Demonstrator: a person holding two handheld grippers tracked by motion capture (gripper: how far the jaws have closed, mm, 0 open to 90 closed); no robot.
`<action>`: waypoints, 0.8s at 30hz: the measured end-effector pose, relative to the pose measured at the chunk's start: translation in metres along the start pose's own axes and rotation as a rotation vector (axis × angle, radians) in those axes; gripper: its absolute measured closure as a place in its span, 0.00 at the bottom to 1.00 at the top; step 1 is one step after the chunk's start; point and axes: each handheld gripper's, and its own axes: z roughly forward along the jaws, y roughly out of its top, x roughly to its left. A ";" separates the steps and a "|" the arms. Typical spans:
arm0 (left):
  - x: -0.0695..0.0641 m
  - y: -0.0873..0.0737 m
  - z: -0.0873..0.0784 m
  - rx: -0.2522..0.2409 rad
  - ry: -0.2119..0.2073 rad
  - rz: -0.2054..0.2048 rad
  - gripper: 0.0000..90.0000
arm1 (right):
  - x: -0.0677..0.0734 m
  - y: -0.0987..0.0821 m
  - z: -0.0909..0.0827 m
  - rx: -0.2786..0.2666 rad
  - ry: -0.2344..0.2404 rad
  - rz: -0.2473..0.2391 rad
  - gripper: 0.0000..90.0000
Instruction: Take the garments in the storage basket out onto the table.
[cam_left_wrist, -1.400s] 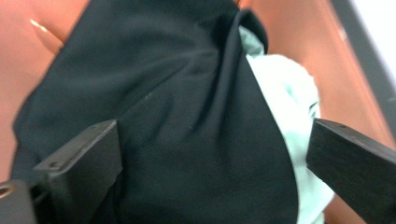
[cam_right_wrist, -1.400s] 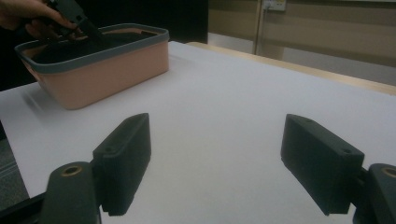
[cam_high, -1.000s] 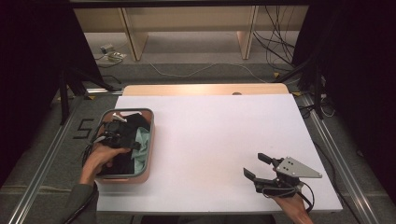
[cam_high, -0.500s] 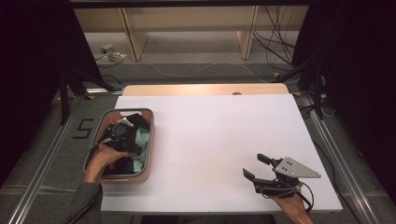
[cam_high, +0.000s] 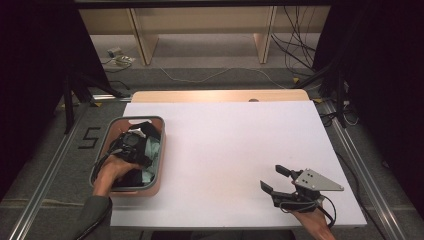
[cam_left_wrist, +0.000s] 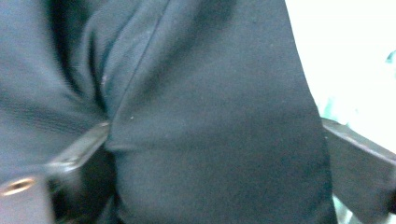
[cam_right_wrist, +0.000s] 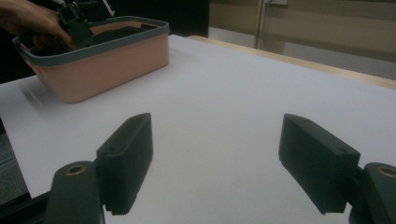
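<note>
R gripper (cam_high: 274, 179) rests at near edge of table (cam_high: 240, 135), jaws wide apart w/ nothing between; further off, L gripper (cam_high: 131, 145) is down in bin (cam_high: 156, 176) at table's left, jaws just been closing w/ dark cloth (cam_left_wrist: 196, 121) bunched between them, firm clamp can't be confirmed.

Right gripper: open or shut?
Open. The right gripper has its two black jaws wide apart above the bare white table, with nothing between them; the high view shows the same.
</note>
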 end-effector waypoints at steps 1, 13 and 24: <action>0.001 0.000 0.000 -0.003 -0.001 -0.001 0.16 | 0.000 0.000 0.000 0.000 0.000 -0.001 0.30; 0.008 -0.004 -0.008 -0.090 -0.053 0.004 0.46 | 0.000 0.000 0.001 0.005 0.003 0.003 0.31; 0.030 -0.011 -0.021 -0.221 -0.236 -0.115 0.61 | -0.003 0.000 0.001 -0.002 0.003 0.011 0.32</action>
